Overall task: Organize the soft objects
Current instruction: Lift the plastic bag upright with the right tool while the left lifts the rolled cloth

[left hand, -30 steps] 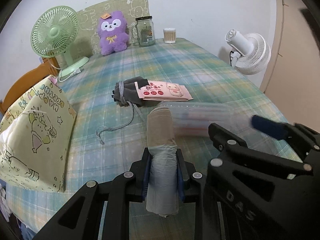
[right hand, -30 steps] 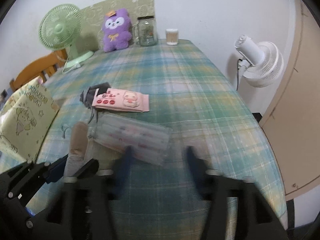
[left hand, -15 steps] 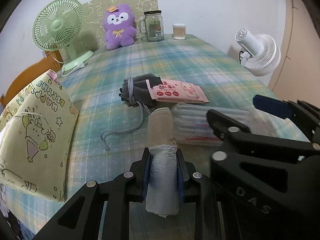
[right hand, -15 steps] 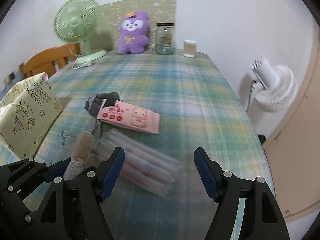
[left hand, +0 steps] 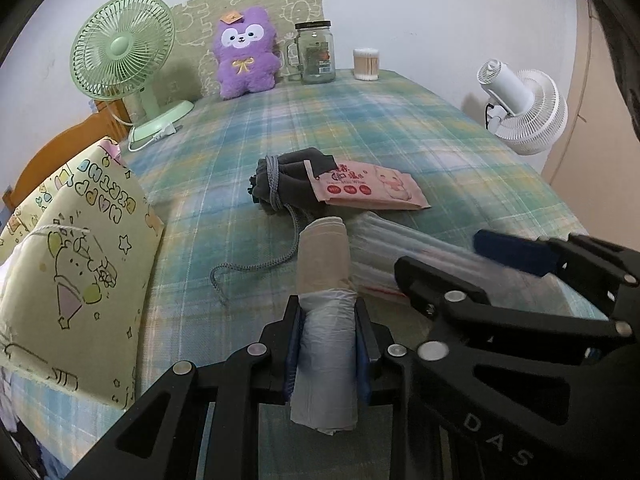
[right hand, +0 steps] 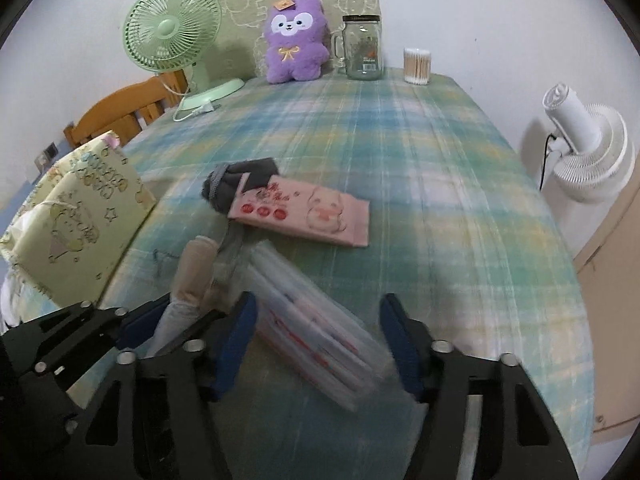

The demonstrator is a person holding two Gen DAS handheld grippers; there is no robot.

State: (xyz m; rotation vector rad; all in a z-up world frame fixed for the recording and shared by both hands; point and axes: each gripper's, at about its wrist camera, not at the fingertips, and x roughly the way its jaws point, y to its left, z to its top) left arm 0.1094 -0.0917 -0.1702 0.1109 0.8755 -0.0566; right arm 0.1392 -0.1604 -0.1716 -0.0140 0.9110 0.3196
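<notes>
My left gripper [left hand: 327,344] is shut on a roll of white plastic bags with a beige paper band [left hand: 325,280]; the roll also shows in the right wrist view [right hand: 188,276]. My right gripper [right hand: 318,340] is open, its jaws on either side of a clear plastic packet [right hand: 316,332] that lies on the plaid cloth; it also shows in the left wrist view [left hand: 400,248]. Beyond lie a pink wipes pack [right hand: 304,212] and a dark grey drawstring pouch [right hand: 236,184].
A yellow cartoon-print bag [left hand: 68,264] stands at the left edge. At the back are a green fan [right hand: 176,40], a purple plush toy [right hand: 296,40], a glass jar [right hand: 362,48] and a cotton swab tub [right hand: 417,66]. A white fan [right hand: 588,152] is off the right edge.
My right gripper has moved forward and down until its open jaws straddle the clear packet. My left gripper still holds the roll and has shifted slightly.
</notes>
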